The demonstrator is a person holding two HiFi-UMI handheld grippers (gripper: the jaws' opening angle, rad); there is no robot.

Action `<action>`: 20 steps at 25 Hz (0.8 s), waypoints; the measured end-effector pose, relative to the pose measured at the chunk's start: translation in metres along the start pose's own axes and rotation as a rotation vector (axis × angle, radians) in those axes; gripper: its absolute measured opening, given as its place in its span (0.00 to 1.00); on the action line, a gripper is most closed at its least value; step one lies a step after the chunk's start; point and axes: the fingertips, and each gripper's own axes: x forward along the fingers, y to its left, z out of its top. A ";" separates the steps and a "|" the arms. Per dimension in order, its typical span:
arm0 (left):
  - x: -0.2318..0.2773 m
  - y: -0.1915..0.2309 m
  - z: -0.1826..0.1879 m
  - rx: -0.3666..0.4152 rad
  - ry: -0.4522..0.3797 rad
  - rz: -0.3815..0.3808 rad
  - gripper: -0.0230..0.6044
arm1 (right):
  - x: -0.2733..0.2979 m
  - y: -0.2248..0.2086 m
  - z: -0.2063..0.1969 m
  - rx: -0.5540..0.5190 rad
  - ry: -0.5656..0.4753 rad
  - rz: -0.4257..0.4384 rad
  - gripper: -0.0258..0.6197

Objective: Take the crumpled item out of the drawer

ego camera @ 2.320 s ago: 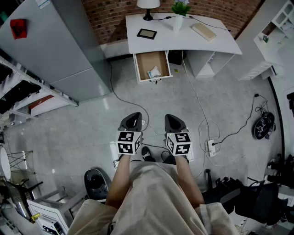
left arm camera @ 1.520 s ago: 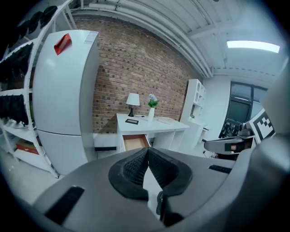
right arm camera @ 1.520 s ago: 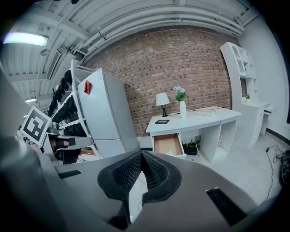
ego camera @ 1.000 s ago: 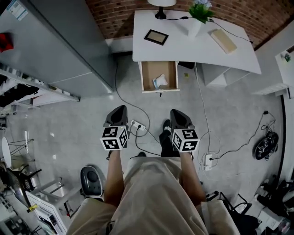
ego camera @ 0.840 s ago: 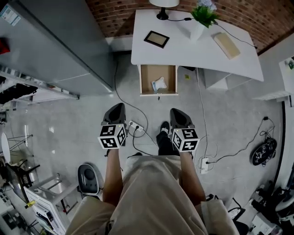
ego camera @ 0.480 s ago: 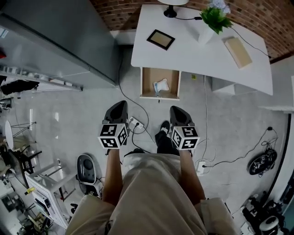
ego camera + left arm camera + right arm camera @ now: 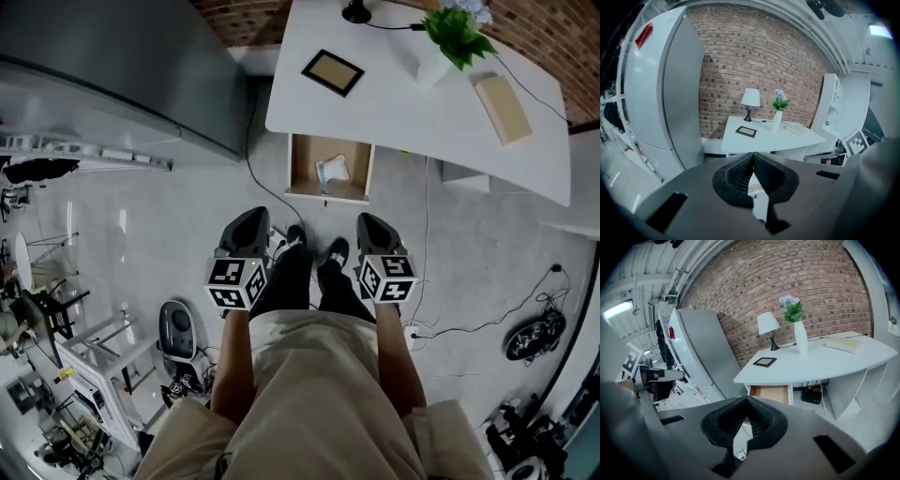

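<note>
The open wooden drawer (image 7: 328,169) hangs out from under the white desk (image 7: 412,108). A crumpled white-and-blue item (image 7: 333,172) lies inside it. My left gripper (image 7: 251,216) and right gripper (image 7: 373,221) are held side by side over the floor, short of the drawer front, both pointing toward it. Both have their jaws shut with nothing between them. In the left gripper view, the left gripper (image 7: 753,155) points at the desk (image 7: 773,138). In the right gripper view, the drawer (image 7: 771,393) shows just above the right gripper (image 7: 747,400). The crumpled item is hidden in both gripper views.
On the desk are a framed picture (image 7: 333,72), a plant in a white vase (image 7: 457,33), a tan book (image 7: 503,96) and a lamp base (image 7: 356,11). A grey refrigerator (image 7: 141,66) stands to the left. Cables and a power strip (image 7: 412,336) lie on the floor.
The person has walked toward the desk, so the drawer now lies much closer in front of both grippers. Both grippers stay shut and side by side.
</note>
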 end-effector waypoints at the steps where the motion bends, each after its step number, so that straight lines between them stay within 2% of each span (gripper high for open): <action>1: 0.002 0.002 0.000 -0.003 0.002 0.003 0.06 | 0.003 0.000 0.001 -0.004 0.003 0.002 0.08; 6: 0.019 0.018 0.004 0.006 0.003 -0.001 0.06 | 0.018 -0.004 0.003 -0.019 0.009 -0.006 0.08; 11: 0.045 0.035 0.027 0.012 -0.019 -0.024 0.06 | 0.030 -0.014 0.019 -0.015 -0.011 -0.050 0.08; 16: 0.079 0.049 0.039 0.051 0.008 -0.124 0.06 | 0.059 -0.019 0.030 0.016 -0.019 -0.121 0.08; 20: 0.104 0.055 0.034 0.086 0.043 -0.234 0.06 | 0.095 -0.008 0.022 0.017 0.015 -0.171 0.08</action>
